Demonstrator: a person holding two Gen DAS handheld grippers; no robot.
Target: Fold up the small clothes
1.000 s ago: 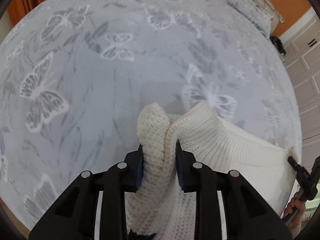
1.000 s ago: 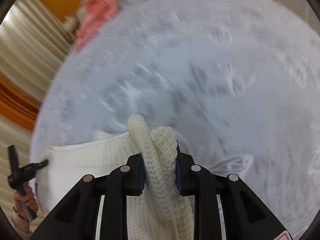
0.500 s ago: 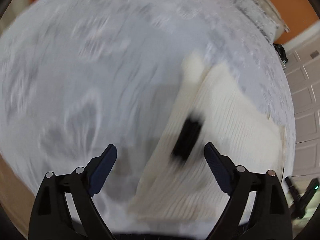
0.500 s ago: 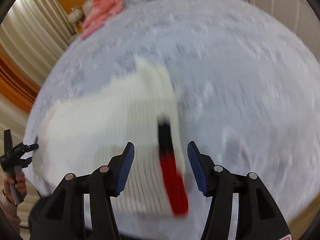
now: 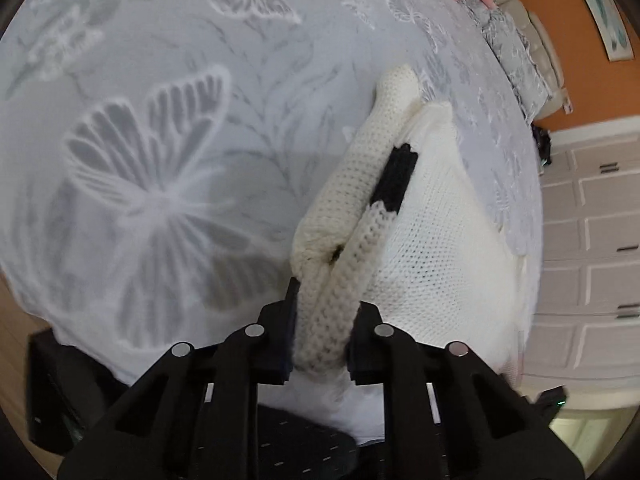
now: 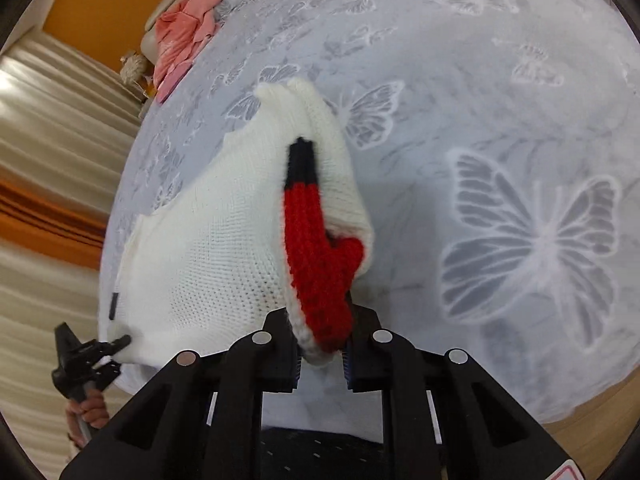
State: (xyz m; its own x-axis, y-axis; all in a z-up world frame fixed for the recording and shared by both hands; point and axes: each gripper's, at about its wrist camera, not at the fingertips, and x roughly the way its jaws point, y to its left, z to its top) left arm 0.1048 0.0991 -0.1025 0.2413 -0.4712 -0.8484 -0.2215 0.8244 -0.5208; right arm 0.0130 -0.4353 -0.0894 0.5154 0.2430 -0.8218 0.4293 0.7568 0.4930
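A white knitted sweater [image 5: 440, 240] lies on the butterfly bedspread [image 5: 160, 120]. A ribbed cream strip with a black end [image 5: 394, 180] runs along its left side. My left gripper [image 5: 322, 336] is closing, its pads pressing on that cream ribbed edge at the near end. In the right wrist view the same sweater [image 6: 208, 248] shows a red ribbed strip [image 6: 320, 264] with a black tip. My right gripper [image 6: 320, 354] is closing, with the red and white knit pinched between its pads. At the sweater's far left corner the left gripper [image 6: 92, 354] shows again, held by a hand [image 6: 90, 412].
Pink clothes [image 6: 180, 36] lie at the head of the bed beside grey pillows [image 5: 516, 48]. White wardrobe doors [image 5: 592, 240] stand to the right, and cream curtains [image 6: 52, 128] hang to the left. The bed's near edge drops off just below both grippers.
Both grippers let go of the bunched knit, opened wide and drew back toward the near edge. They have now closed on the ribbed strips at the sweater's near corners.
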